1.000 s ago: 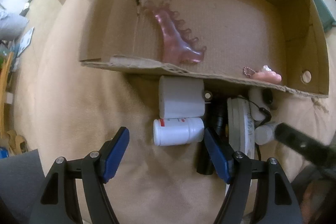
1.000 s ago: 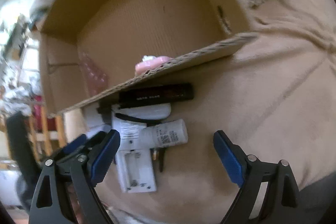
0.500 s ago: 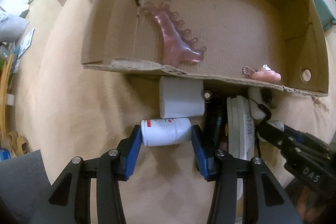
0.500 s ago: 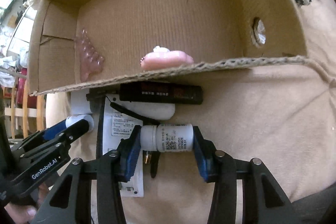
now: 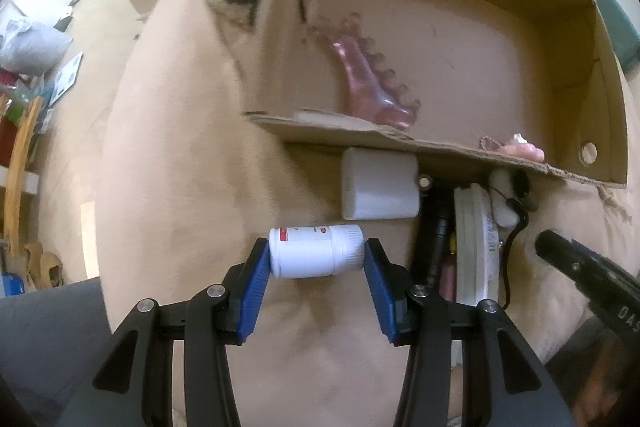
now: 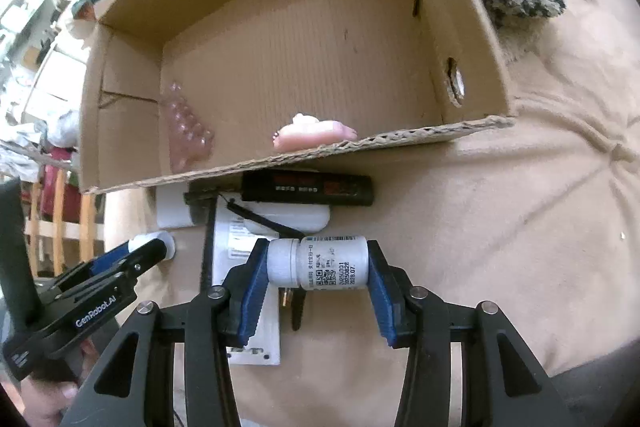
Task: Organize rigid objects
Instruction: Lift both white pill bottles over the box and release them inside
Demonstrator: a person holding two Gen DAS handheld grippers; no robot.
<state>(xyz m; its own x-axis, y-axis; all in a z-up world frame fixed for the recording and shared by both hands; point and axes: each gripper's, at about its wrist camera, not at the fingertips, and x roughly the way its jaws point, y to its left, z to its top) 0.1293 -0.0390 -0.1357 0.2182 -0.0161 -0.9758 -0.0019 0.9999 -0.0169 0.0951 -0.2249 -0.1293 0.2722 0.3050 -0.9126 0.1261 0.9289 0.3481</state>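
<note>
Behind the box wall (image 6: 360, 147), a pink toy (image 6: 312, 135) (half hidden) lies.

Comb (image 5: 372, 87), keychain (image 5: 516, 149) in box (image 5: 576, 75); bottles (image 5: 316, 251) before it.
</note>
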